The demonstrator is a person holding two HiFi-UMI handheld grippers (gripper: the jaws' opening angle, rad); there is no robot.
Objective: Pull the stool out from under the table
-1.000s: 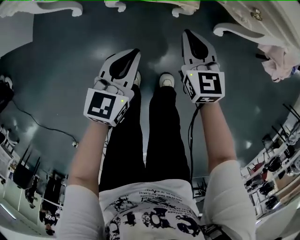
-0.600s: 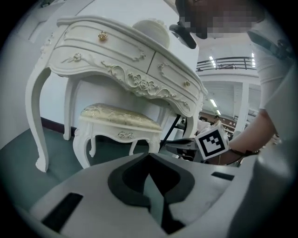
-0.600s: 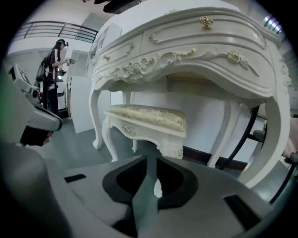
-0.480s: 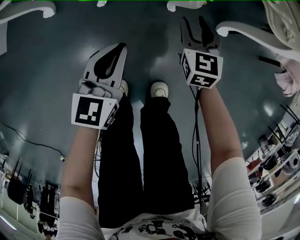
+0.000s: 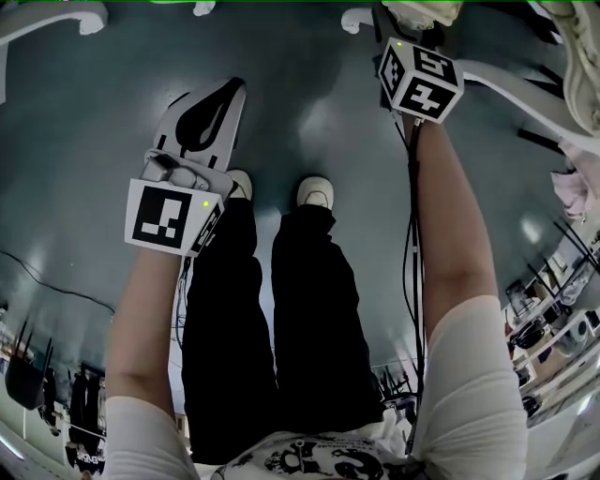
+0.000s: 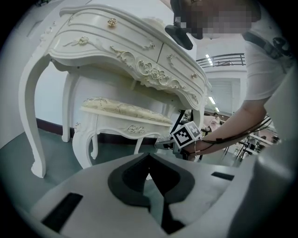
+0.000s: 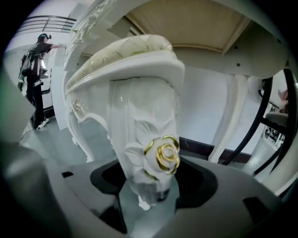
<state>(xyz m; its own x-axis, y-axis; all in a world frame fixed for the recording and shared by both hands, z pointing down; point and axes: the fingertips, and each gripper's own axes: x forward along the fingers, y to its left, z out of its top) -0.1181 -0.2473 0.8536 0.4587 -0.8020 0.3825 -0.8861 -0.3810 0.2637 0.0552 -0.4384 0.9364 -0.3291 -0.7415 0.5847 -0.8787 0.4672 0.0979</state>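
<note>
The white carved stool [image 6: 125, 111] with a cream cushion stands under the ornate white table [image 6: 135, 56]. In the right gripper view its front leg, with a gold rose [image 7: 162, 155], stands between the jaws of my right gripper [image 7: 151, 197]. Those jaws are opening and the pads do not press on the leg. From the head view only the right gripper's marker cube [image 5: 422, 80] shows, reaching under the stool's edge [image 5: 422, 11]. My left gripper [image 5: 225, 92] hangs over the dark floor, shut and empty, well back from the stool.
Curved white table legs [image 5: 56, 19] [image 5: 525, 80] stand on either side of the stool. The person's legs and shoes [image 5: 316, 192] are between the two grippers. Another person [image 7: 35, 69] stands far off to the left. Dark chair frames [image 7: 274, 121] lie to the right.
The right gripper has moved forward to the stool and its jaws have gone from shut to wide apart around the leg. The left gripper stayed shut and drifted slightly left.
</note>
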